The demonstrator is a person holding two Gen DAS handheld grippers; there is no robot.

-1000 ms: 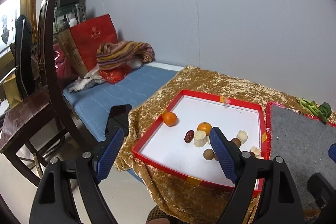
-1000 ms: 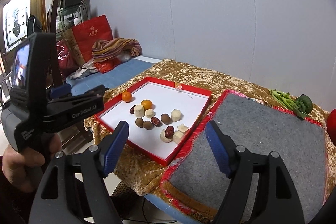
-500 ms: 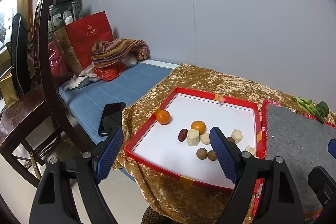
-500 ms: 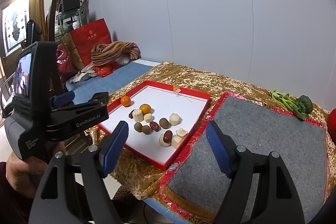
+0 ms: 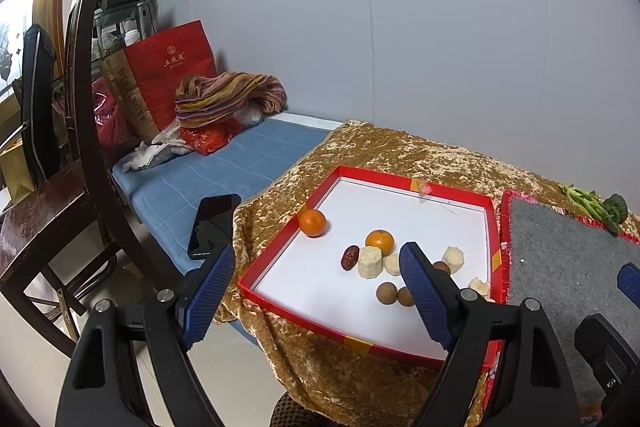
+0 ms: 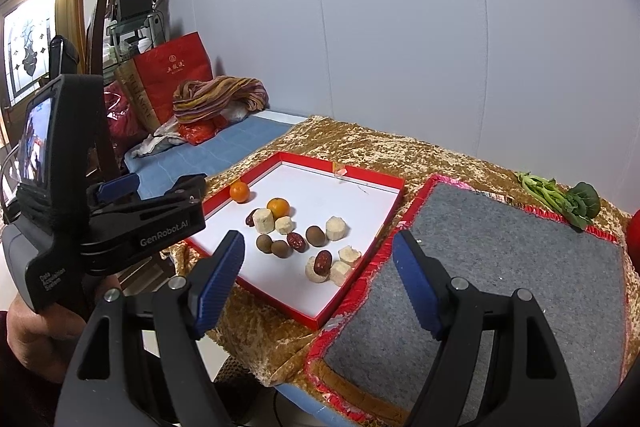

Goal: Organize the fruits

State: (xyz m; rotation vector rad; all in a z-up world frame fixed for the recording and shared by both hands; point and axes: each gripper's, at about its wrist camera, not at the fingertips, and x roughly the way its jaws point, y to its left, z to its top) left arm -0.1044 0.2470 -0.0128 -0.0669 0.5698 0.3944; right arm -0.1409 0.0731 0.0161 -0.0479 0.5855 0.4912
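Both the left gripper [image 5: 316, 281] and right gripper [image 6: 318, 267] hang with jaws wide and empty, short of the red tray [image 6: 362, 177]. Inside it the fruits [image 6: 296, 231] lie mixed together; the grey mat [image 6: 520, 259] beside is bare, so sorting looks unstarted.

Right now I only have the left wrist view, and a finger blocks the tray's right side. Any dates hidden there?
Observer: Yes, two more red dates: one beside a brown fruit, one against a white chunk.
Operator: Right gripper state?
Observer: Right gripper is open and holds nothing.
Operator: Anything past the greens?
Observer: A red object at the frame edge, right of the greens; can't tell what it is.
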